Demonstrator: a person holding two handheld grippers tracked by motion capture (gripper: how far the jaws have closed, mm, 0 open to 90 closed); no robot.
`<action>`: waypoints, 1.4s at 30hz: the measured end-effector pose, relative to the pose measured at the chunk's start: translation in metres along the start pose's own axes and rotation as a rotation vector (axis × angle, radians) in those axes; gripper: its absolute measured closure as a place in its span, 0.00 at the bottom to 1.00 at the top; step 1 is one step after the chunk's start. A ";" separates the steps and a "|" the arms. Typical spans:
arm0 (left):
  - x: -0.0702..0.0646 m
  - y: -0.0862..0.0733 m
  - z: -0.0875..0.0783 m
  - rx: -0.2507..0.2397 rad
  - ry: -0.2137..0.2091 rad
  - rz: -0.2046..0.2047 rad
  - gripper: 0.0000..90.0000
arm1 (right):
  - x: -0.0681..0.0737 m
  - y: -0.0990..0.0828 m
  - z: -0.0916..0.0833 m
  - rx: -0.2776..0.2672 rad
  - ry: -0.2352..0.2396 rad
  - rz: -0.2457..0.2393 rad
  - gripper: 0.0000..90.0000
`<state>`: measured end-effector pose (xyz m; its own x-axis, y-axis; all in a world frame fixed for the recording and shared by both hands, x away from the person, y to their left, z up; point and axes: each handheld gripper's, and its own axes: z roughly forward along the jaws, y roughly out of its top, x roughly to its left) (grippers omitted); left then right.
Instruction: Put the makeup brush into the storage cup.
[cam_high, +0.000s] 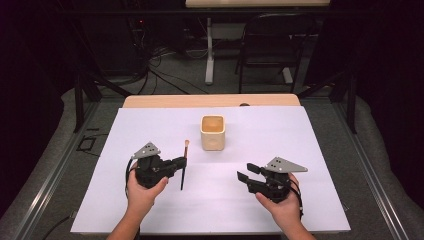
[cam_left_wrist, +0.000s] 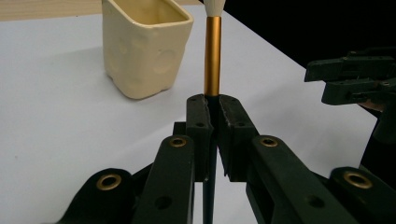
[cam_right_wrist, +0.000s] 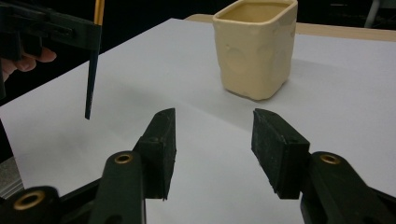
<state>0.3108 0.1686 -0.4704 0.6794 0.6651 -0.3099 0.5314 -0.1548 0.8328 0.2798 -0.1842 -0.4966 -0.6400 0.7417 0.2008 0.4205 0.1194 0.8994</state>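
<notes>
my left gripper (cam_high: 181, 162) is clamped on a brush (cam_high: 184, 163), jaws closed tight against the dark handle just below the gold ferrule. in the left gripper view the brush (cam_left_wrist: 212, 56) rises straight out from between the pads, gold band above them, pale bristle tip at the upper edge. in the high view its dark handle end points toward me and the bristle end points toward the cup. in the right gripper view the handle (cam_right_wrist: 92, 70) hangs clear above the white sheet, tip not touching it.

my right gripper (cam_high: 248, 172) holds nothing. its jaws stand apart with a clear gap, bare sheet between the pads in the right gripper view (cam_right_wrist: 214, 140).

a cream cup (cam_high: 213, 132) stands upright on the white sheet (cam_high: 310, 150), beyond both grippers and roughly midway between them, mouth open upward. the brush tip is near it but apart from it. in the left gripper view the cup (cam_left_wrist: 144, 46) sits left of the brush; the right gripper (cam_left_wrist: 348, 77) appears at the right edge.
</notes>
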 end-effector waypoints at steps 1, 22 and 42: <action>0.000 0.000 0.000 0.000 0.000 0.000 0.93 | 0.000 0.001 0.001 0.004 0.001 -0.008 0.56; 0.000 0.001 -0.003 -0.019 0.000 0.005 0.93 | 0.012 0.037 0.024 -0.006 0.058 -0.019 0.59; -0.001 0.000 -0.003 -0.034 0.003 0.004 0.93 | 0.022 0.055 0.049 -0.004 0.105 0.003 0.60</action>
<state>0.3088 0.1702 -0.4692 0.6798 0.6668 -0.3054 0.5114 -0.1325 0.8491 0.3201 -0.1288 -0.4612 -0.7027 0.6689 0.2426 0.4202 0.1150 0.9001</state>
